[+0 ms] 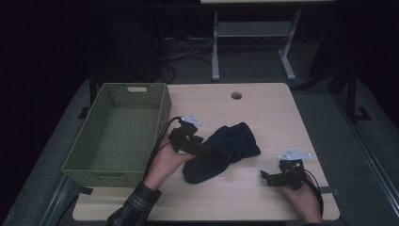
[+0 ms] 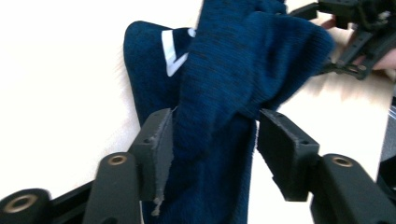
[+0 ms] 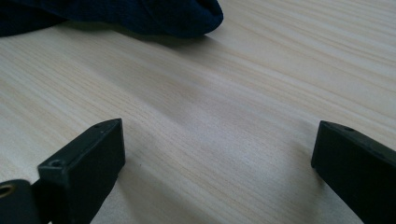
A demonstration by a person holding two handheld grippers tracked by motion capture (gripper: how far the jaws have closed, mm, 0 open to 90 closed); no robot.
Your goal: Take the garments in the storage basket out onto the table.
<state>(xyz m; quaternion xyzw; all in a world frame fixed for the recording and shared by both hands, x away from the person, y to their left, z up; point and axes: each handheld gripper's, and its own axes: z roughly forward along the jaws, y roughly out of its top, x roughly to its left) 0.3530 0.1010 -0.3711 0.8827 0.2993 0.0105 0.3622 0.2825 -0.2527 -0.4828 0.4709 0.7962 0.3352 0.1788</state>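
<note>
The dark blue sock point(image 2: 219, 93), soft and light beside the basket point(image 1: 117, 132), suits pinching at a thick fold; left tongs point(image 2: 212, 154) stand open around it, right tongs point(image 3: 215, 168) open, empty.

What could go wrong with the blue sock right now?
The left gripper has its jaws apart with the dark blue sock between them, so a lift now might leave the sock behind or let it slip out. The fabric is bunched, so closing could catch only one fold. The green basket stands close beside that hand, so a sideways swing might bump its wall. The right gripper is open over bare table.
</note>
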